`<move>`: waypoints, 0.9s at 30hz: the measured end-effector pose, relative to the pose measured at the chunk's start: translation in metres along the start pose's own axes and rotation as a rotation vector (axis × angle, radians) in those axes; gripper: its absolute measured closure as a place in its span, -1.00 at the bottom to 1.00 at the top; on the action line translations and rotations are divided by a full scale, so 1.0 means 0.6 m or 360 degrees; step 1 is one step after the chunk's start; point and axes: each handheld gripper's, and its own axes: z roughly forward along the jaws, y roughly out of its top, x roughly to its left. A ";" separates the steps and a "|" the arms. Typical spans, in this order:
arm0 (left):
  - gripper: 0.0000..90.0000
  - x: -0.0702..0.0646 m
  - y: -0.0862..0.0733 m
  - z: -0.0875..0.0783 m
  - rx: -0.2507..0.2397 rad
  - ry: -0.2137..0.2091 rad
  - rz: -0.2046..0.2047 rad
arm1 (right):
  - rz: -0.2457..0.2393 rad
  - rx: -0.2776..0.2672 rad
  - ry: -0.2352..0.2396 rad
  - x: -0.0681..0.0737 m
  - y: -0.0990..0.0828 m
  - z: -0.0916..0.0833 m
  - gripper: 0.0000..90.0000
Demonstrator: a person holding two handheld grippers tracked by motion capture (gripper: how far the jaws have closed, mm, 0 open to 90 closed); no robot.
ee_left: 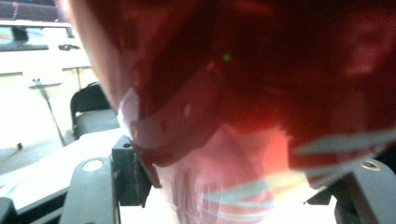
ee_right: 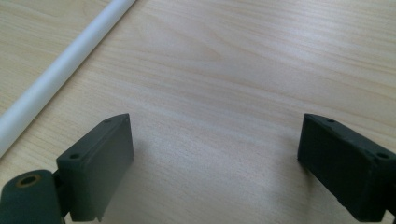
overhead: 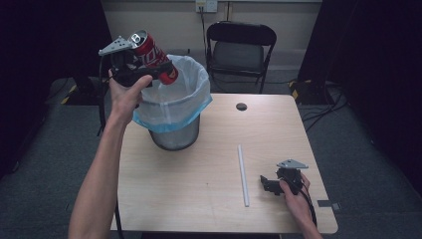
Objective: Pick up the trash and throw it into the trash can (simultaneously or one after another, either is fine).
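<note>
My left gripper (overhead: 149, 67) is shut on a red drink can (overhead: 153, 56), held tilted in the air above the left rim of a metal bin (overhead: 175, 137) lined with a white and blue bag (overhead: 194, 99). Close up in the left gripper view, the red can (ee_left: 243, 93) sits between the two black jaws. My right gripper (overhead: 266, 183) rests low over the wooden table (overhead: 199, 184) at the right front, open with bare wood between its jaws. A white tube (overhead: 243, 174) lies on the table just left of it, and the tube (ee_right: 65, 65) runs along the left of the right gripper view.
A black folding chair (overhead: 240, 47) stands behind the table. A round cable hole (overhead: 241, 106) sits near the table's far edge. Cables lie on the floor at the right (overhead: 323, 107). Dark curtains close both sides.
</note>
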 end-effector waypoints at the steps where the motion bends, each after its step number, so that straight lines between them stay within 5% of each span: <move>1: -0.25 0.000 0.000 0.000 0.0000 0.0000 0.0000 | 0.0000 0.0000 0.0000 0.000 0.000 0.000 -0.79; 4: -0.26 0.014 -0.007 0.003 0.0088 0.0066 0.0016 | -0.0002 0.0001 0.0000 0.000 0.000 0.000 -0.79; 9: -0.39 0.018 -0.008 0.001 0.0126 0.0028 0.0003 | -0.0001 0.0003 0.0003 0.000 0.000 0.000 -0.79; 13: -0.43 0.017 -0.009 -0.001 0.0118 0.0045 0.0018 | -0.0001 0.0003 0.0003 0.000 0.000 0.000 -0.79; 27: -0.56 0.009 -0.017 -0.005 0.0089 -0.0051 -0.0010 | -0.0003 0.0005 0.0004 0.000 0.000 0.000 -0.79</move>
